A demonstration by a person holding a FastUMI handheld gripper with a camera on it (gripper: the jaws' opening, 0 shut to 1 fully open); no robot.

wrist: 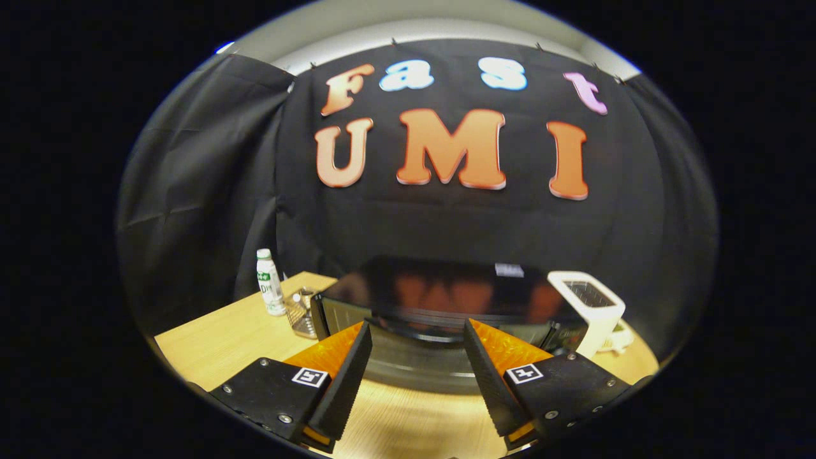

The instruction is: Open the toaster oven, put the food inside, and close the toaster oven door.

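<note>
Small metal basket, contents indiscernible, beside white bottle on wooden table. Toaster oven just ahead of gripper, door handle between fingertips. Fingers spread apart, gripping nothing. White appliance right of oven

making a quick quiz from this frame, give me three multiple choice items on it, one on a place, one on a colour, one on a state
1. Where does the bottle stand?
A. on the oven
B. on the table beside the oven's end, by a metal rack
C. between the jaws

2. What colour is the bottle's cap?
A. white
B. red
C. blue

3. How is the gripper?
A. shut on the bottle
B. shut, holding nothing
C. open, holding nothing

Answers:
1 B, the bottle is on the wooden table next to the rack, off the oven.
2 A, the cap is white like the body.
3 C, the jaws stand apart with the oven front just ahead of them.
</note>
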